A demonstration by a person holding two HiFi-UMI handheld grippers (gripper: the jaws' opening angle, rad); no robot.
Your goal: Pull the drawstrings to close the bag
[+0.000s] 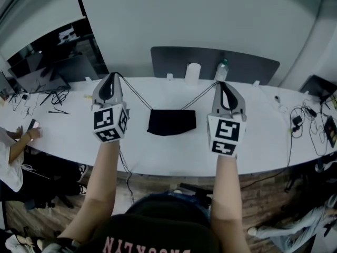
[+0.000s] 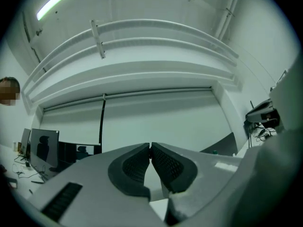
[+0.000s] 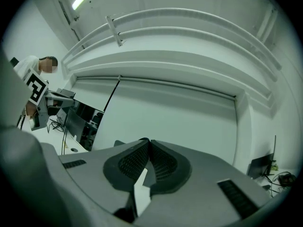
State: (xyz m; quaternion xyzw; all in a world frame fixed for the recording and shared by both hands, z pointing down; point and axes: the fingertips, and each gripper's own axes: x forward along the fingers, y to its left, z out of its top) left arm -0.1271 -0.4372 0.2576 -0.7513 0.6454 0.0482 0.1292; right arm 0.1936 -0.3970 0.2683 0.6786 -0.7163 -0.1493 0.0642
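We record the left gripper (image 1: 111,76) clamped on the left drawstring (image 1: 136,92) and the right gripper (image 1: 221,84) clamped on the right drawstring (image 1: 199,96). The 2 run taut to the black bag (image 1: 171,122).

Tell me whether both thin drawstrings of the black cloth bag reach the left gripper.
No: one drawstring reaches the left gripper, the other the right gripper.

Long white table (image 1: 263,136), front edge curved. Black bag (image 1: 171,122) lay mid-table, nearer front edge. White cylinder (image 1: 193,73) and bottle (image 1: 221,70) stood near each other at back edge, behind bag. Dark cables (image 1: 300,121) sprawled over right end; more cables (image 1: 58,96) at left end.
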